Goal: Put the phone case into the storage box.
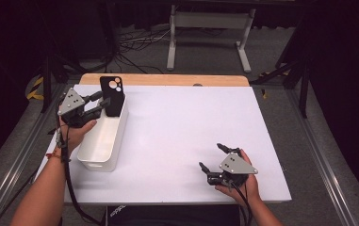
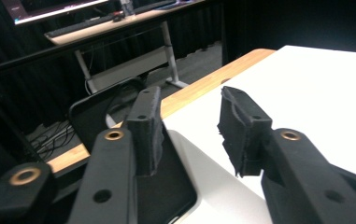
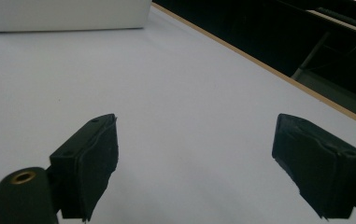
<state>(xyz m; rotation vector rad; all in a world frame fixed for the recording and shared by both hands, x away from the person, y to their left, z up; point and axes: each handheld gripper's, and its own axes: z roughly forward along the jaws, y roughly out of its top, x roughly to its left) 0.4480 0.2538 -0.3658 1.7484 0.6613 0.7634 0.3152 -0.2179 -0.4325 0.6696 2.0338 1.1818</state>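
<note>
The left tongs [image 1: 102, 104] were at the far left of the worktop, above the far end of a white bin [image 1: 102, 141]. Their jaws stood apart with a clear gap between them. In the left gripper view the tongs [image 2: 192, 133] had one jaw lying just in front of a black phone case [image 2: 166, 186], while the other jaw hung over the white surface with nothing against it. Whether the first jaw touched the case could not be told. In the high view the phone case [image 1: 112, 95] stood upright, its lower part inside the far end of the bin and its camera cut-outs at the top, leaning near the bin's far wall.

The right tongs [image 1: 213, 157] were near the front right corner of the worktop, well apart from the bin. Their jaws were spread wide and held nothing; in the right gripper view the tongs [image 3: 194, 170] framed bare white surface, with the bin [image 3: 63, 16] far off at the top edge.

A person's left hand [image 1: 76, 132] gripped the left tool beside the bin, and the right hand [image 1: 240, 183] held the other low over the white worktop [image 1: 191, 127]. A wooden edge [image 1: 165, 79] ran along the worktop's far side.
</note>
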